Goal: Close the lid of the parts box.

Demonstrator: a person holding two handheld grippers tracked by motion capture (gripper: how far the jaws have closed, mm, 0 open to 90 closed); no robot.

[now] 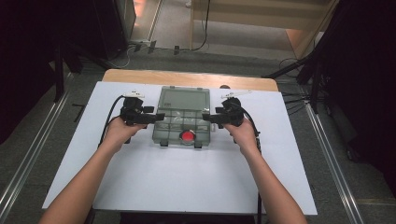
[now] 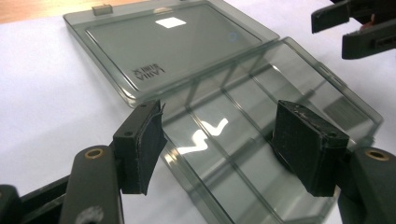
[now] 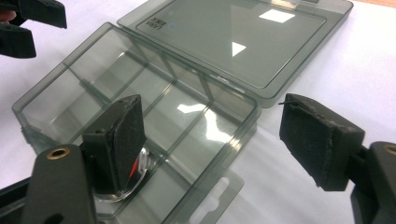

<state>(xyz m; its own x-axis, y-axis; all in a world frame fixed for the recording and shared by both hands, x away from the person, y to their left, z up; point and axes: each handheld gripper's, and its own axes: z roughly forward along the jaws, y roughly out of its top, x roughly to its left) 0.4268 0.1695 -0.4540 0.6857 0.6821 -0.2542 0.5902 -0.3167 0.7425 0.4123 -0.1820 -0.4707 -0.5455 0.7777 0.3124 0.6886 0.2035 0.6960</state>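
Observation:
A smoky clear compartment box [image 1: 173, 122] lies open in the middle of the white board, its lid [image 1: 183, 99] folded flat on the far side. A red round piece [image 1: 188, 136] sits in the box's front middle compartment. My left gripper [image 1: 157, 117] is at the box's left side, my right gripper [image 1: 209, 117] at its right side. In the left gripper view the left gripper [image 2: 224, 140] stands open over the tray [image 2: 280, 74]. In the right gripper view the right gripper [image 3: 219, 135] is open too, and its left jaw partly hides the red piece [image 3: 137, 166].
The white board [image 1: 187, 182] covers a wooden table [image 1: 187, 77], with bare board in front of the box and at both sides. Black stands and cables stand on the floor around the table. The lid [image 2: 173, 42] lies flat beyond the tray.

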